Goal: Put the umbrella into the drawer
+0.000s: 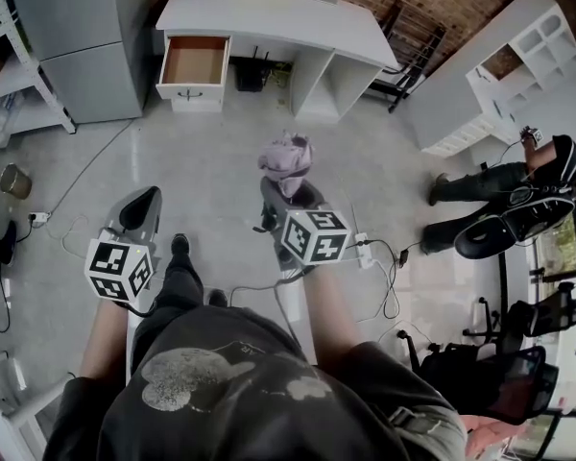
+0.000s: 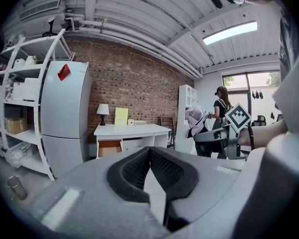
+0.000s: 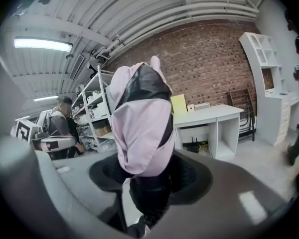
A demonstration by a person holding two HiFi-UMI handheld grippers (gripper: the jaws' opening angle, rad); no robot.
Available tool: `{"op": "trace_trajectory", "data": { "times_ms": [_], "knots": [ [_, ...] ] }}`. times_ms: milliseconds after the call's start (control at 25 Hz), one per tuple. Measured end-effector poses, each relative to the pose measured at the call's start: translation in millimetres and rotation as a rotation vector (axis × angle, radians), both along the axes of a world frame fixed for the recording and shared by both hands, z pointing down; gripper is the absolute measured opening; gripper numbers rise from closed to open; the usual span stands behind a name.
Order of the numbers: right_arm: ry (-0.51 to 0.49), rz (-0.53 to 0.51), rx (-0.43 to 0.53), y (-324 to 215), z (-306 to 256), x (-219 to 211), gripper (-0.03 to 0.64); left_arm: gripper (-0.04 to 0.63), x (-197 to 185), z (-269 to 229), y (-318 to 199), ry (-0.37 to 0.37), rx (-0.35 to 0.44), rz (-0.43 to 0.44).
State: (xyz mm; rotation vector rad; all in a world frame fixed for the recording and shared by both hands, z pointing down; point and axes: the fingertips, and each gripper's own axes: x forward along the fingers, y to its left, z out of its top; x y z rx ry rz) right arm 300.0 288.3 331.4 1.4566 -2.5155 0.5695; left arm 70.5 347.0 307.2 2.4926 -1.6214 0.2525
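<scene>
The folded umbrella (image 1: 286,157) is pink and black, and it is not in the drawer yet. It is up in the air, held by the right gripper (image 1: 290,198). In the right gripper view its jaws stand wide and press on the dark lower part of the umbrella (image 3: 142,128), with the pink top sticking up past them. So the pick-up part looks done.

The drawer (image 1: 194,62) is in the white desk (image 1: 269,12) by the brick wall. It is pulled out, and its brown bottom looks bare — nothing is in it. That means there is no need to open it first.

The person stands out on the gray floor (image 1: 202,161), well apart from the desk, with both grippers pointing toward it. The left gripper (image 1: 142,207) holds nothing. In the left gripper view its dark pads (image 2: 164,171) meet at the tip with nothing between them.

What is left, I think: walk over to the desk, lower the umbrella into the open drawer, and let go. It may have to lie flat to fit — I cannot tell that from here.
</scene>
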Motion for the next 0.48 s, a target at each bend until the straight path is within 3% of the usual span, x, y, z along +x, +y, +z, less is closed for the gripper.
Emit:
{"op": "trace_trajectory", "data": {
  "times_ms": [480],
  "knots": [
    [0.003,0.004,-0.043,-54.5,13.4,-14.7,0.225,0.011,-12.5,16.3,-61.0,0.005,-0.042,0.022]
  ]
}}
